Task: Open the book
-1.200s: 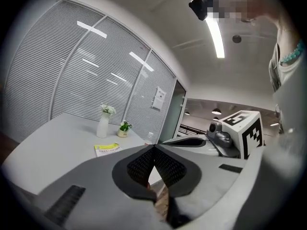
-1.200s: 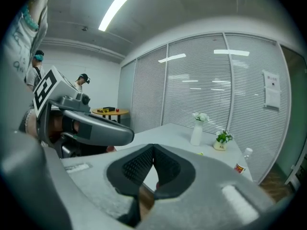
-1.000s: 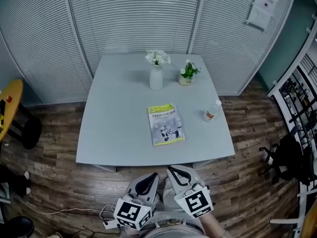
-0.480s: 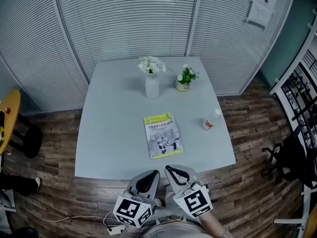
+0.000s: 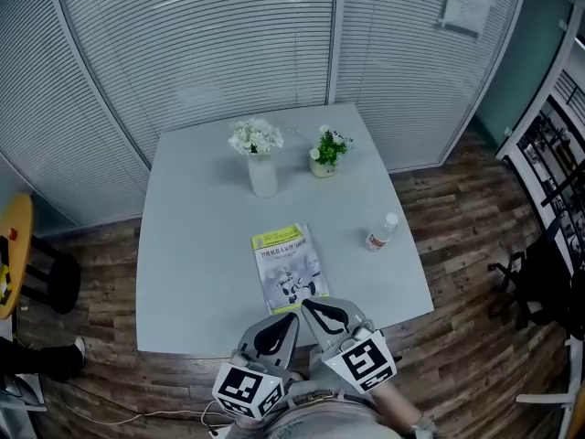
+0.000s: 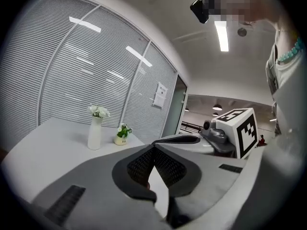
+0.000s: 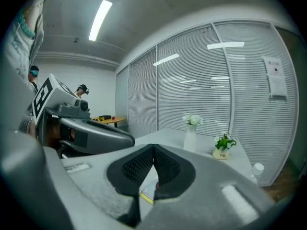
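Note:
A closed book [image 5: 287,266] with a yellow-green top band and a grey cover lies flat near the front edge of the grey table [image 5: 192,245]. My left gripper [image 5: 291,319] and right gripper [image 5: 307,304] hover side by side at the table's front edge, their tips just short of the book's near end. Both are shut with nothing between the jaws. In the left gripper view the left gripper [image 6: 153,146] has its pads pressed together. In the right gripper view the right gripper [image 7: 153,146] looks the same, and a sliver of the book [image 7: 146,193] shows below its jaws.
A white vase of white flowers [image 5: 260,165] and a small potted plant [image 5: 325,152] stand at the table's far side. A small bottle [image 5: 379,234] lies right of the book. Blind-covered glass walls stand behind; a yellow stool [image 5: 9,254] is at the left.
Both grippers and the view have advanced toward the table; the gripper tips went from over the wooden floor to the table's front edge near the book. Both stayed shut.

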`<state>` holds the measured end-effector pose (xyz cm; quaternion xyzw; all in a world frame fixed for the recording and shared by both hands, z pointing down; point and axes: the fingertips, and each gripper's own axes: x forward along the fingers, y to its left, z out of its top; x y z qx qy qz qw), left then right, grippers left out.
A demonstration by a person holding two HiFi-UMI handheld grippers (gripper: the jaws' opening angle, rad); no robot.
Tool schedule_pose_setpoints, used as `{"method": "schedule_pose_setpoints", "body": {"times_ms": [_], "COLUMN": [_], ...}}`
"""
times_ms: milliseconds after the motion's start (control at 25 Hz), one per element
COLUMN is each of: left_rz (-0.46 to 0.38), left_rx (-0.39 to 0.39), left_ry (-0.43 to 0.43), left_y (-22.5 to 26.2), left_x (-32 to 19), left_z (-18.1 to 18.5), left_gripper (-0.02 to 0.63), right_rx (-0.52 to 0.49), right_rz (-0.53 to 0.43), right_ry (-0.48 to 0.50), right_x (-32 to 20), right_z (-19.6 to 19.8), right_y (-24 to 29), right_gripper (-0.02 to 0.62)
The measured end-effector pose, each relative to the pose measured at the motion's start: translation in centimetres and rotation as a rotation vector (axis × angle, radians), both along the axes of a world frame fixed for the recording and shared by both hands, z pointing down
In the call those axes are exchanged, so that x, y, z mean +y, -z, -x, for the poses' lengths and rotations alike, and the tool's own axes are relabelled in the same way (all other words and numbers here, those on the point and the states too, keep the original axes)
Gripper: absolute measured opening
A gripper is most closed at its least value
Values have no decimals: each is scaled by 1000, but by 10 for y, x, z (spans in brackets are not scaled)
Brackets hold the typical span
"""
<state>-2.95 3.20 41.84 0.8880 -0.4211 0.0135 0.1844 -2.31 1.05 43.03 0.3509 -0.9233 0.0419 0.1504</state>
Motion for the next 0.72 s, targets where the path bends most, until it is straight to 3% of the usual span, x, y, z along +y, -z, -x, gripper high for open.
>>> {"method": "schedule_pose_setpoints", "body": {"times_ms": [720], "left_rz": [10], "left_rx": [-22], "left_ry": [63], "left_y": [-11], "left_x": [-77], "left_z": [-47], "left_gripper": [-2], "right_rx": [34], "right_rz": [-12], "right_ry": [57], "right_x": [-74], "right_z": [-46], "right_y": [-6], "right_gripper": [2]}}
